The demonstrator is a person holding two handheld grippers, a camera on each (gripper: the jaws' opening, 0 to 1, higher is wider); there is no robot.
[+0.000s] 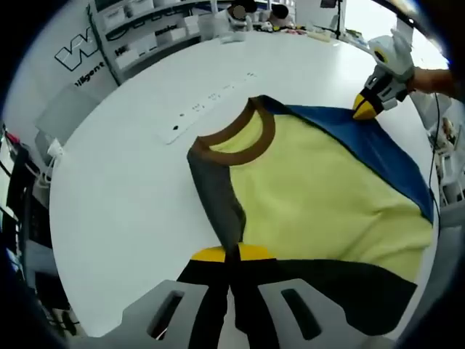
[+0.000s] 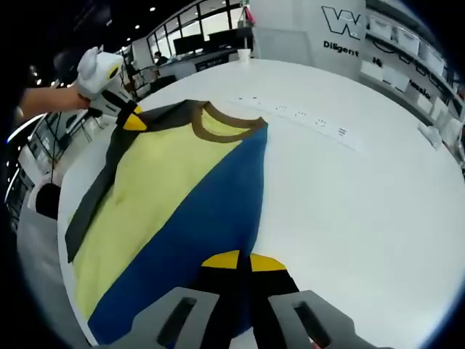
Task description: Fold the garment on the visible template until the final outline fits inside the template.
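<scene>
Two tongs pinch the shirt on my white worktop: left tongs clamp the grey sleeve, right tongs clamp the blue sleeve.

A lab: white table, storage shelves, wall logo.

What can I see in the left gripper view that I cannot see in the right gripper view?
Left gripper view: the left gripper shut on the garment's grey sleeve, with the right gripper at the blue sleeve. Right gripper view: the right gripper shut on the blue sleeve, and a paper cup far off. Both: the yellow front, brown collar, white table and power strip.
</scene>
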